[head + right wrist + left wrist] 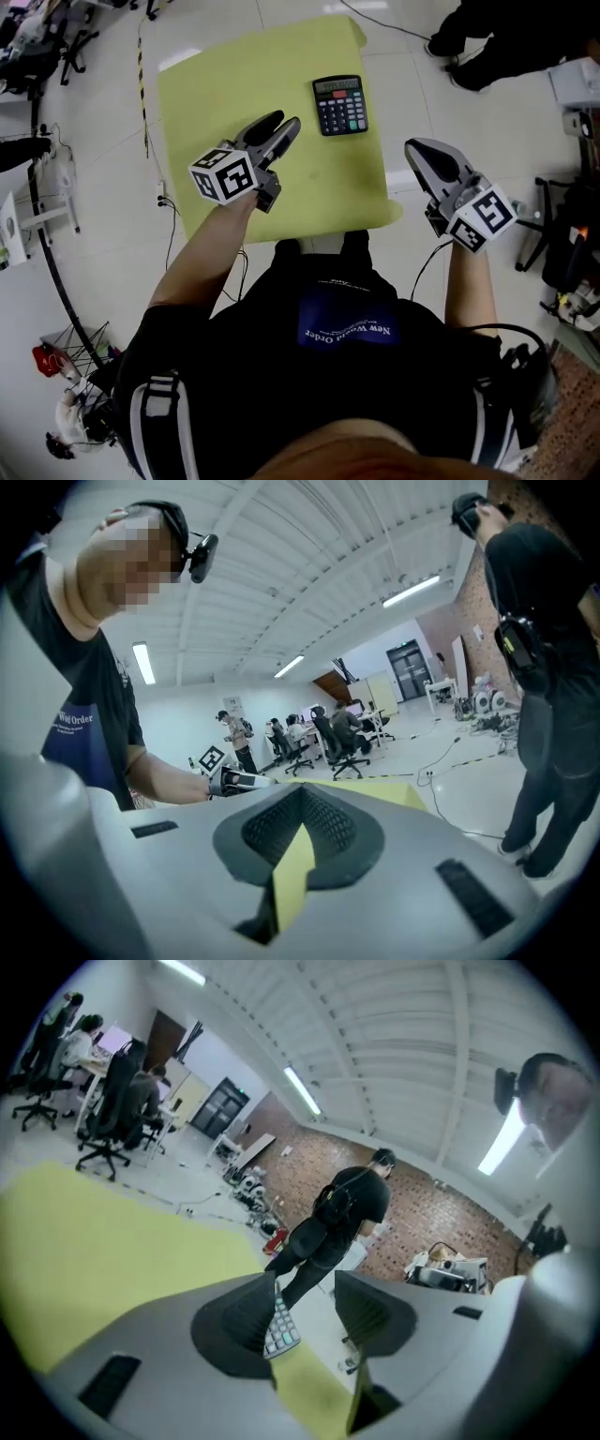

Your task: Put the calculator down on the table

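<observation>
Left gripper [286, 120] open, empty, just left of calculator [339, 105]; right gripper [413, 146] closed, empty, right of it. Calculator flat on yellow table [216, 84].

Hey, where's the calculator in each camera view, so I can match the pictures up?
Head view: the calculator lies flat on the far right part of the yellow table.
Left gripper view: low centre, only part of its keypad showing, at the yellow table's edge.
Right gripper view: not in it.
Shared landmark: the yellow table, which also shows mid-frame in the right gripper view.
</observation>
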A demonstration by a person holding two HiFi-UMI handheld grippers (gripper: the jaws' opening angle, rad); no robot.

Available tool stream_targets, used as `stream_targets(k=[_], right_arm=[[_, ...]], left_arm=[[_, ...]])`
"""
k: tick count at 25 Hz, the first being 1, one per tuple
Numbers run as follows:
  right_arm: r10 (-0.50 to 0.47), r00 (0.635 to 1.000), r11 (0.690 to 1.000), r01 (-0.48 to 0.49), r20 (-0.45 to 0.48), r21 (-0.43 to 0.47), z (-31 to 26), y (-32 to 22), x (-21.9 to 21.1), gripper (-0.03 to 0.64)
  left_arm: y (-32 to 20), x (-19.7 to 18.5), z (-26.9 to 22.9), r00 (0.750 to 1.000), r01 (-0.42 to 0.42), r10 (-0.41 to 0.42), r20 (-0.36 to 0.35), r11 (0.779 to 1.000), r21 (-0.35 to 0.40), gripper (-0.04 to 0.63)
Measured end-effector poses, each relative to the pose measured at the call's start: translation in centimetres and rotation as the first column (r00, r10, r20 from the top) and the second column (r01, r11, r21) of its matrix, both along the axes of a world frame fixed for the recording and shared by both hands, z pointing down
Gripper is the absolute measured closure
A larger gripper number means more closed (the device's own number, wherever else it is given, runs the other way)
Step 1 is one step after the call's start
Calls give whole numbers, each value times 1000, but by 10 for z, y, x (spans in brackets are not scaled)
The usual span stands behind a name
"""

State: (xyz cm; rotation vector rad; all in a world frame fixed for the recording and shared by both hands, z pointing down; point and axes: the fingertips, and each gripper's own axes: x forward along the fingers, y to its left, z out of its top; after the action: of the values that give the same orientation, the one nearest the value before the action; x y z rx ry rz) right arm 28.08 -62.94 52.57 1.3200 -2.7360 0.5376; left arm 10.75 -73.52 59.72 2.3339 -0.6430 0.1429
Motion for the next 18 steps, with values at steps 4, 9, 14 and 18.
stream_targets(k=[4,9,14,18], right_arm=[[-16,1000,999,17,-7,46,-56,-8,-38,629],[-49,998,991,53,-29,126,-133,-5,-89,629],[-107,994,977,109,-19,181,-167,20,-155,629],[-162,987,971,163,-20,174,-167,18,-185,629]], left_arm=[[18,-55,-89,993,-20,36,-109,990,141,397],[53,-139,-174,978,58,-2,-207,963,263,487],[111,-237,-218,956,175,-70,-284,915,365,579],[136,-277,-227,932,232,-89,-352,891,390,588]])
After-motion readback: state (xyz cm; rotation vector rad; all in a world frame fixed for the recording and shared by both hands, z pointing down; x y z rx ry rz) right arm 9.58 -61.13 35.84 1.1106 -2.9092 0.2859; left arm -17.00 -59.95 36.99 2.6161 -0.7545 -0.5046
